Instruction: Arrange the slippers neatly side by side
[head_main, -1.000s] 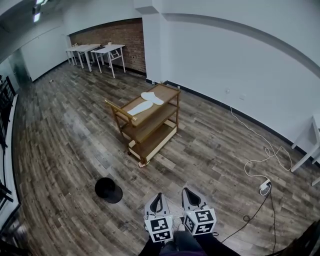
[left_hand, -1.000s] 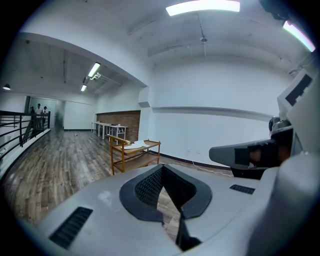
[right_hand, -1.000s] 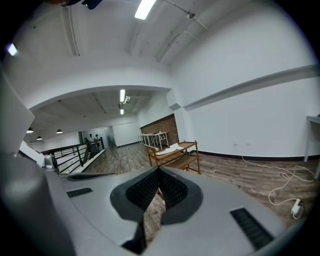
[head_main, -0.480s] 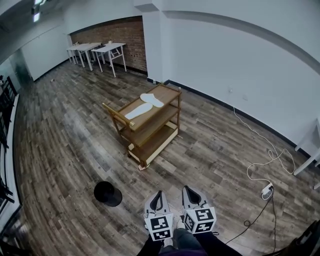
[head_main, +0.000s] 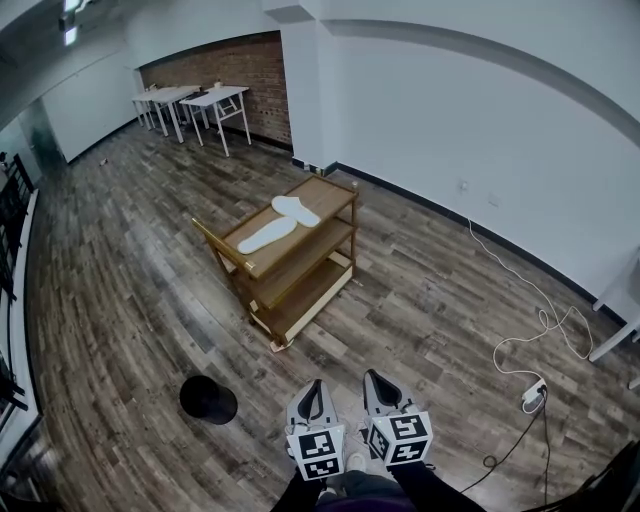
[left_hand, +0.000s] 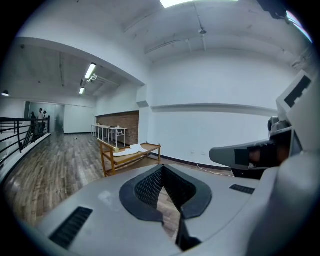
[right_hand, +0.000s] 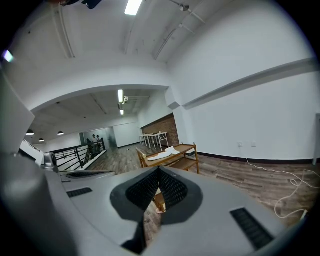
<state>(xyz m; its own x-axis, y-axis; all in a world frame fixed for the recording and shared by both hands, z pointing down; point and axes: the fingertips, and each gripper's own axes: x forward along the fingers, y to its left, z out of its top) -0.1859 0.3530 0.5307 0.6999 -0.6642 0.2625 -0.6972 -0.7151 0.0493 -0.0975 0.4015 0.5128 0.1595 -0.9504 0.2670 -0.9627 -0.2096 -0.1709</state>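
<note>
Two white slippers lie on the top shelf of a wooden cart (head_main: 330, 189) in the middle of the room. One slipper (head_main: 267, 235) stretches lengthwise toward the cart's near end. The other slipper (head_main: 295, 208) lies at an angle by its far tip. Both slippers (left_hand: 127, 149) show far off in the left gripper view, and the pair (right_hand: 167, 151) also appears in the right gripper view. My left gripper (head_main: 313, 398) and right gripper (head_main: 379, 386) are held side by side close to my body, a few steps short of the cart. Both are shut and hold nothing.
A black round object (head_main: 208, 399) sits on the wooden floor to my left. A white cable runs to a power strip (head_main: 533, 394) at the right. White tables (head_main: 215, 101) stand by the brick wall at the back. A black railing (head_main: 12, 210) lines the left edge.
The cart sits a little further left and lower in the head view as I step and turn. Both grippers stay shut and keep their place by my body.
</note>
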